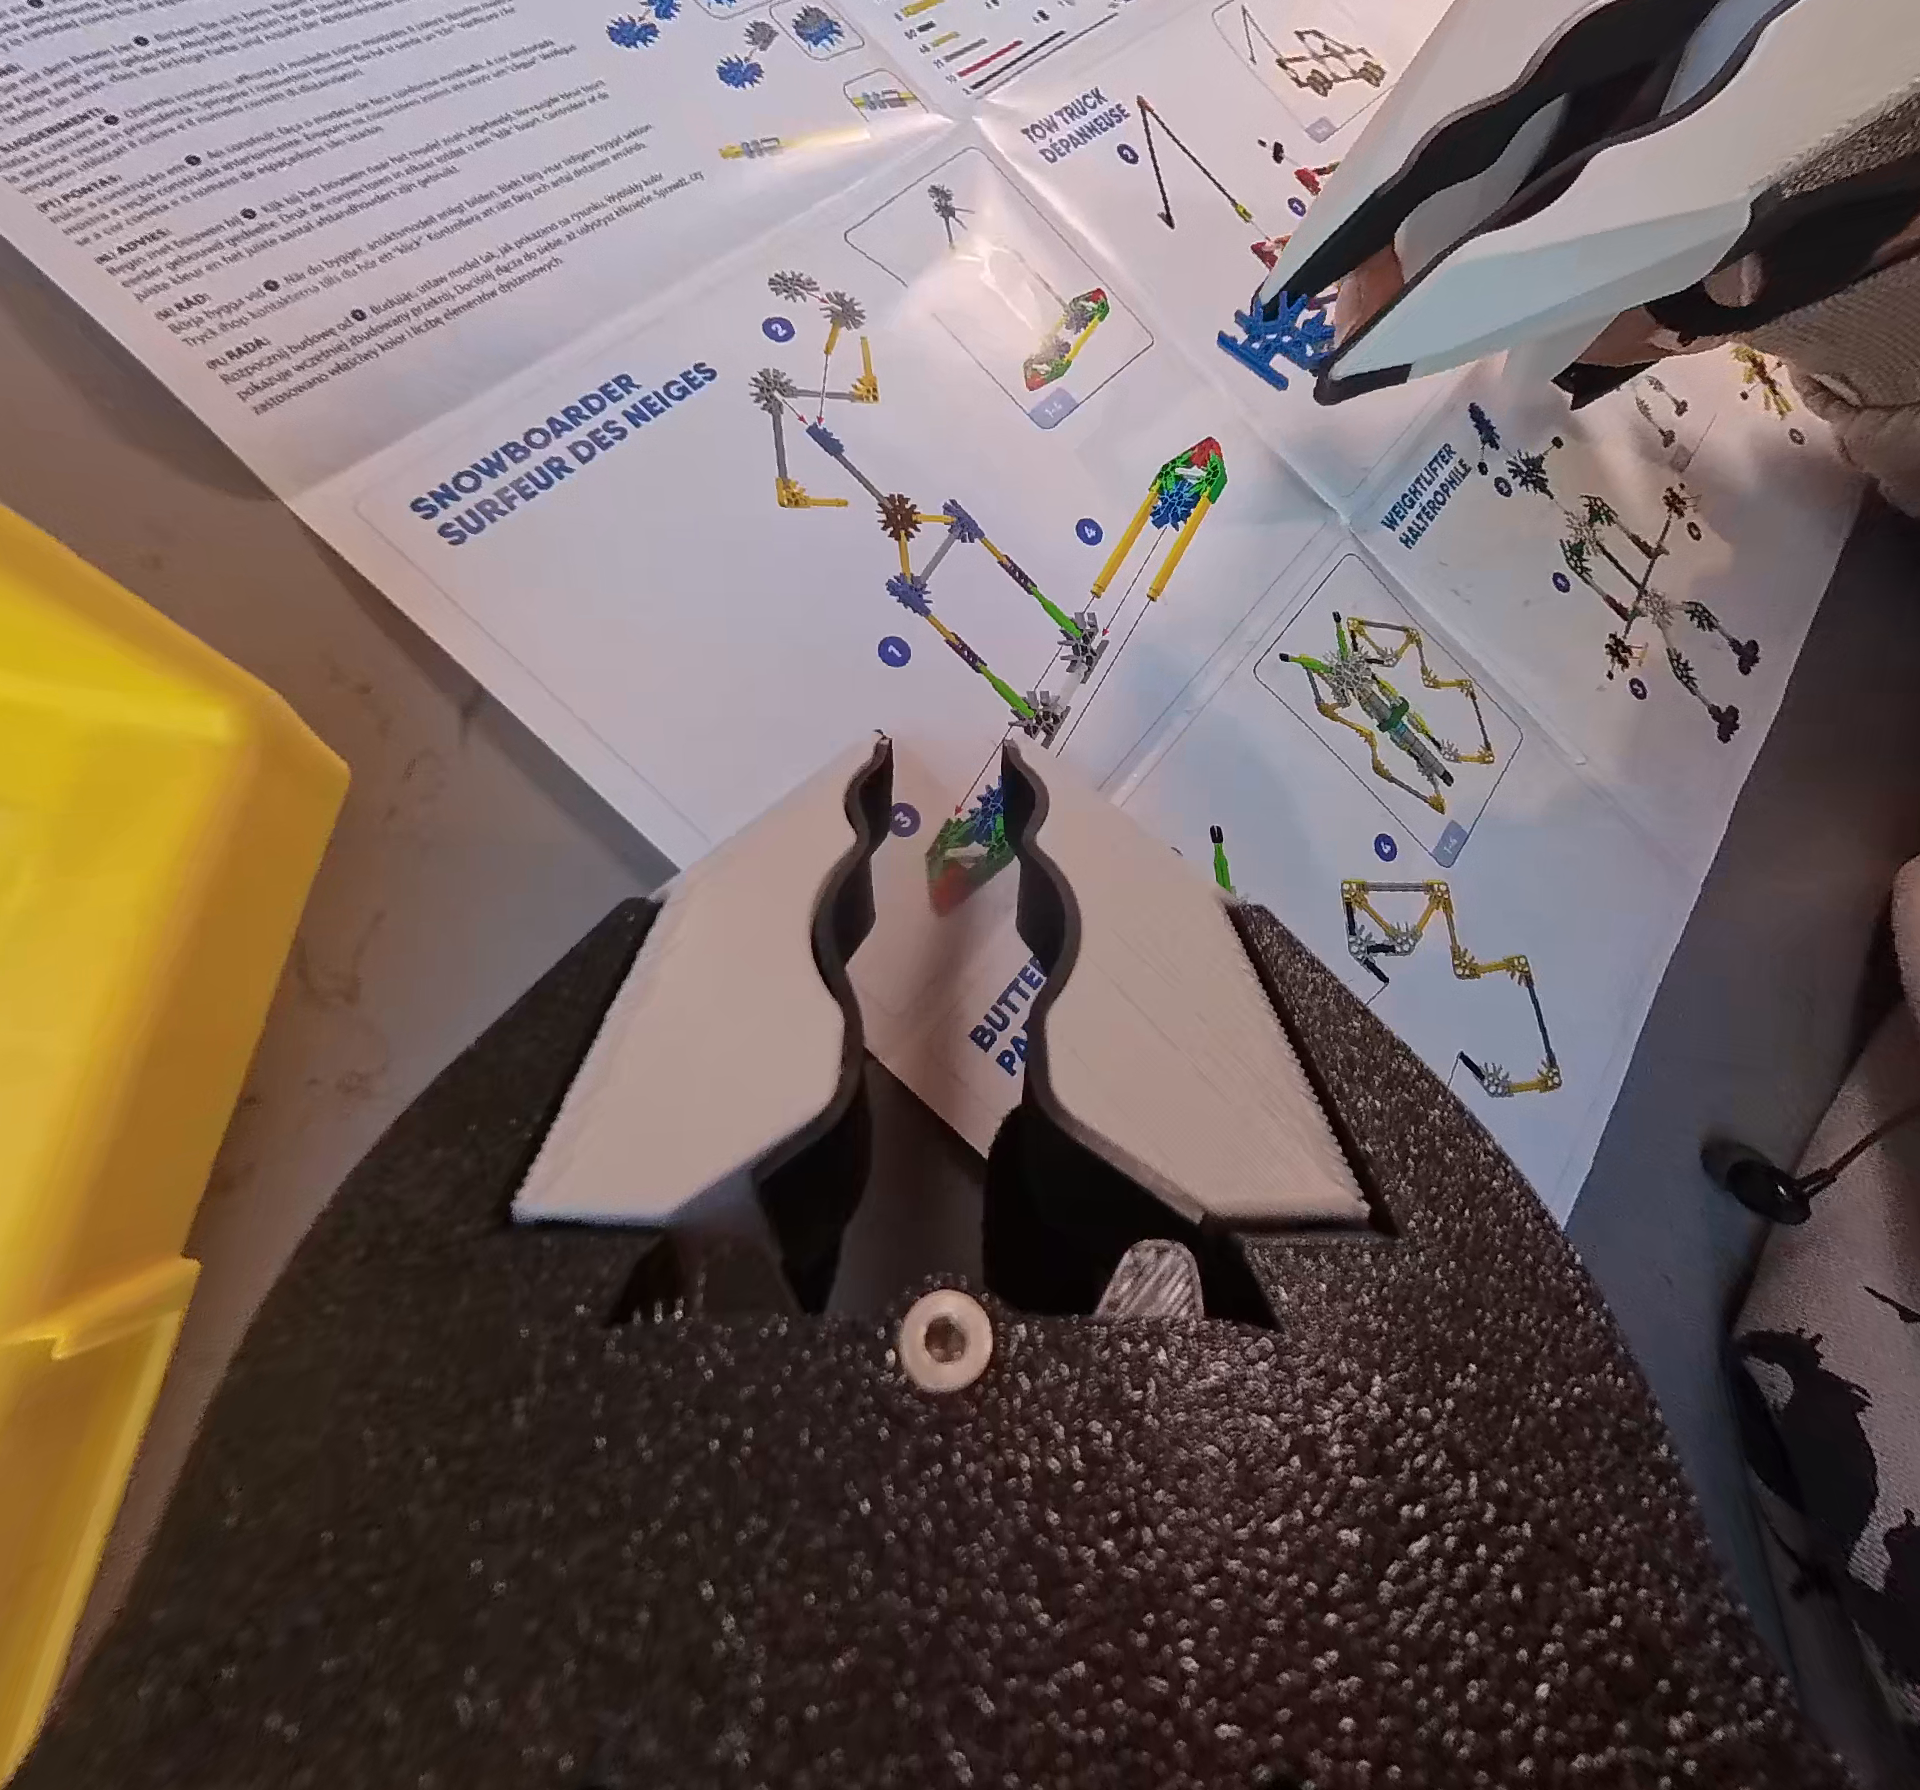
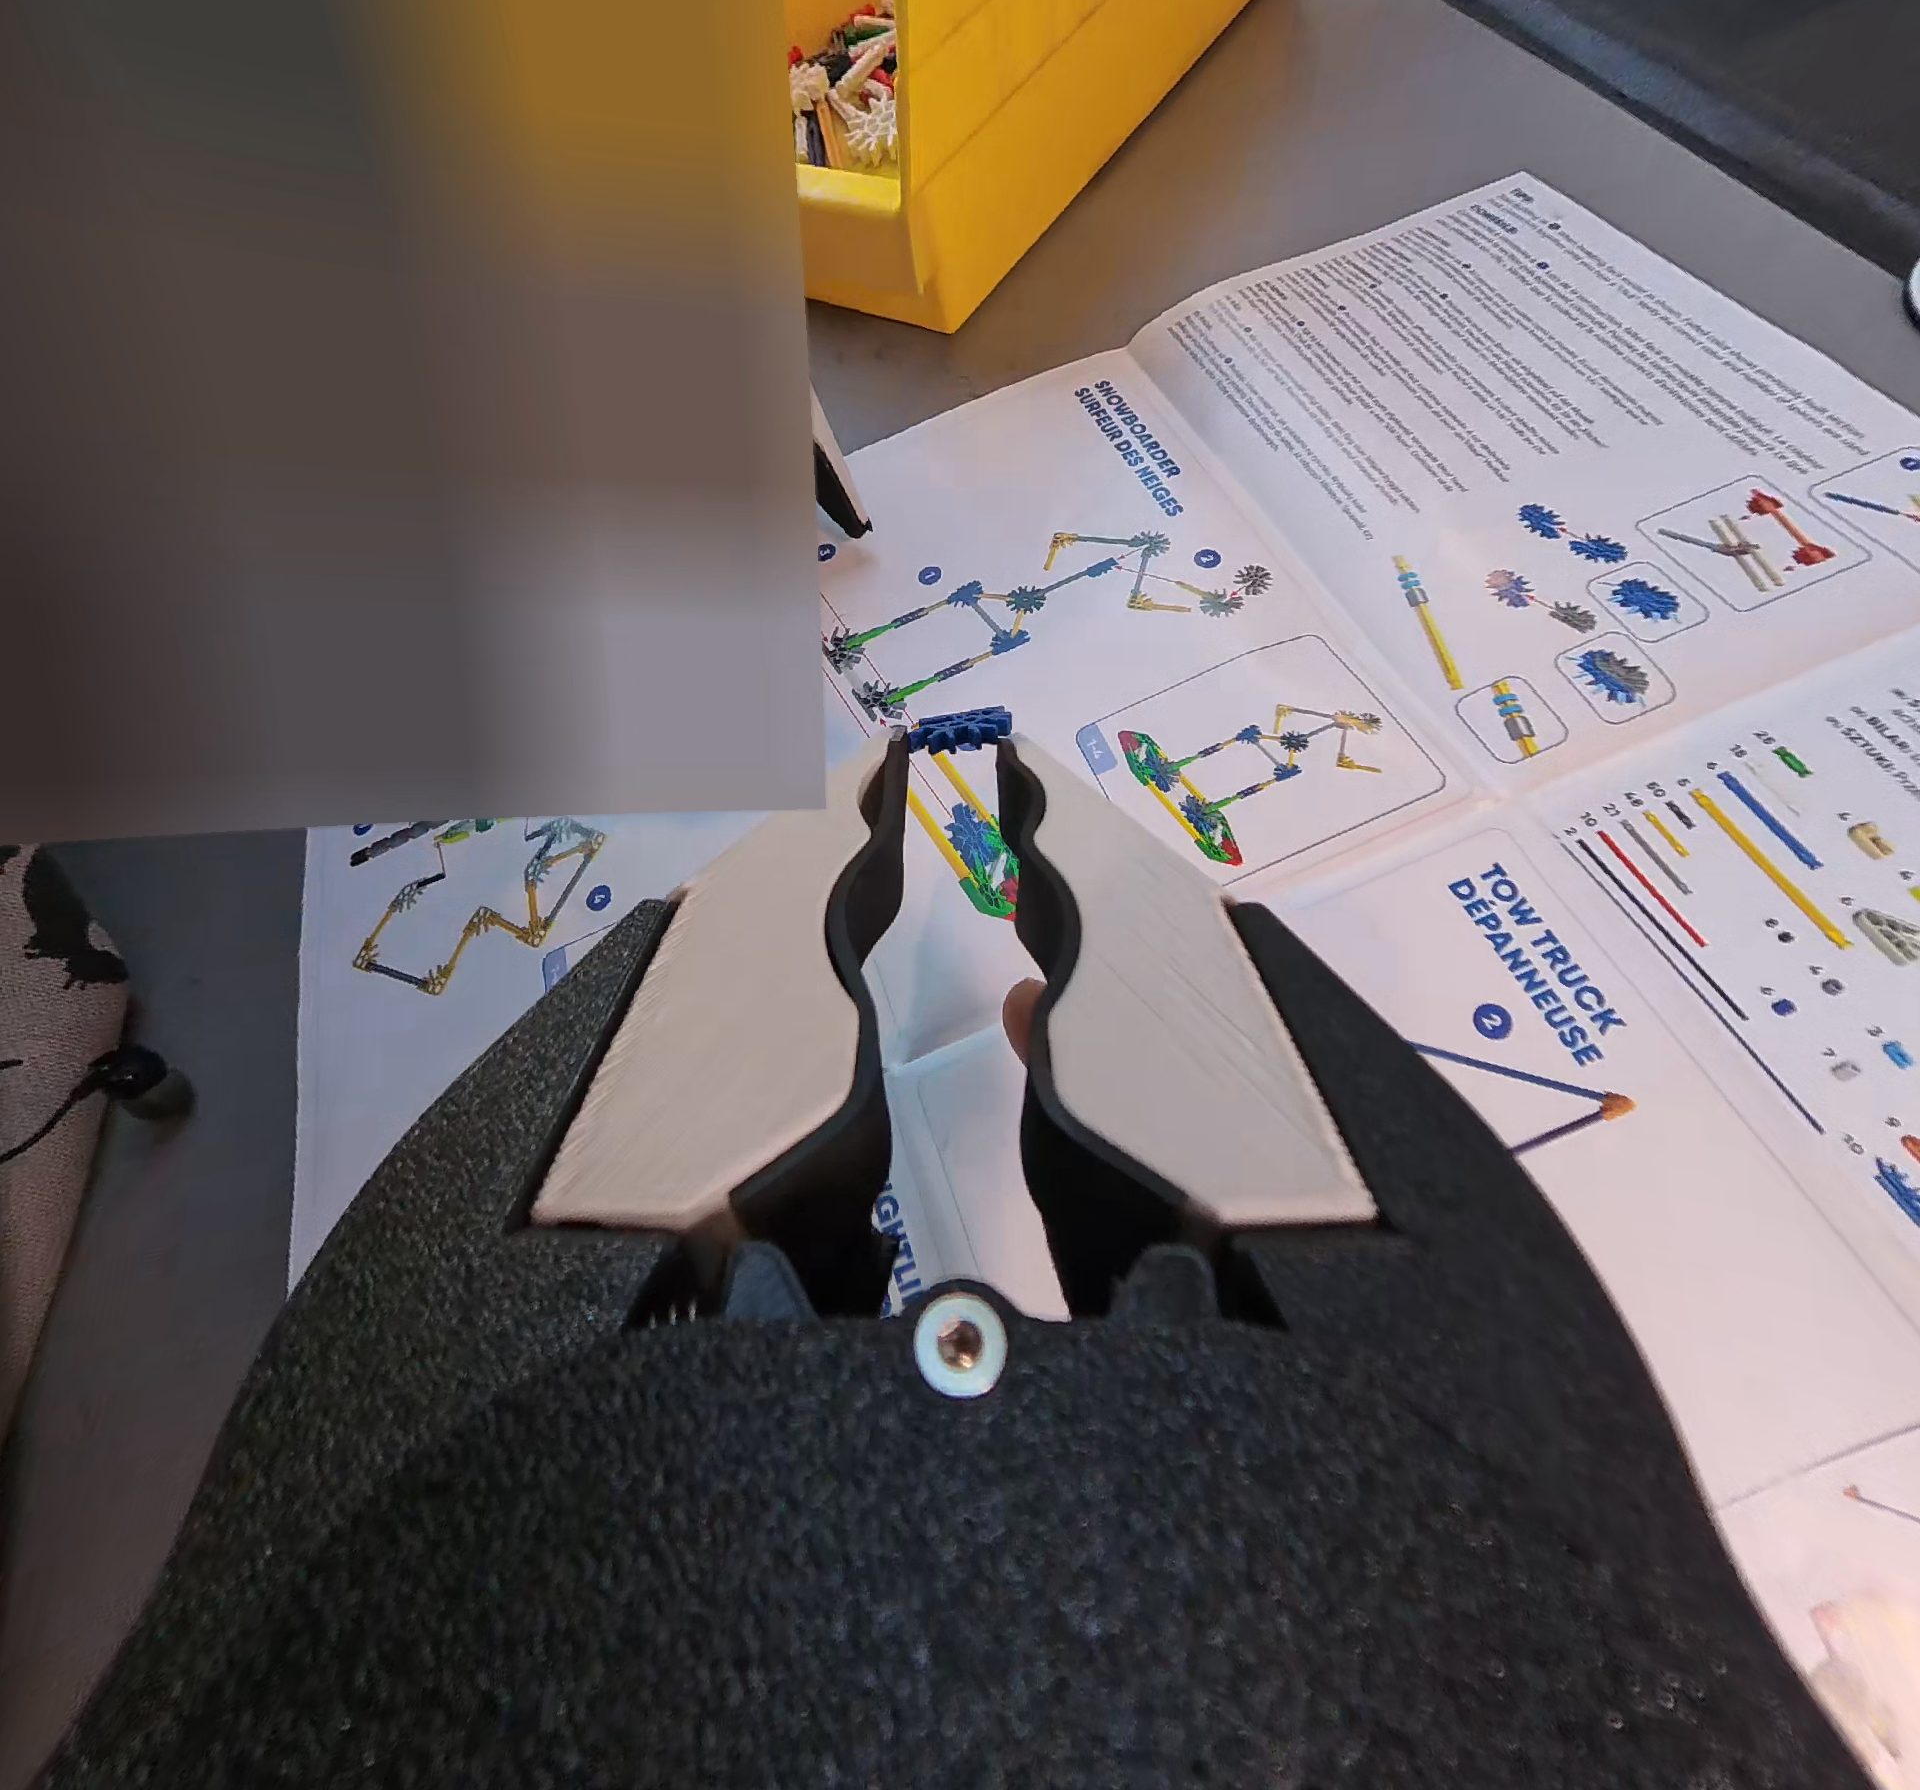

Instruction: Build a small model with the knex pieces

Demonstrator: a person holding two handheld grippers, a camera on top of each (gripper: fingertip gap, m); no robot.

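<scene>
The right gripper [image 2: 951,741] pinches a small blue toothed connector piece [image 2: 961,730] between its fingertips, just above an unfolded instruction sheet [image 2: 1299,514] spread on a grey table [image 2: 1351,78]. Far and to the left stands a yellow bin [image 2: 1039,109] holding mixed small building pieces [image 2: 847,83]. At the near left edge lies what may be a patterned fabric pouch [image 2: 52,961], only partly seen.
</scene>
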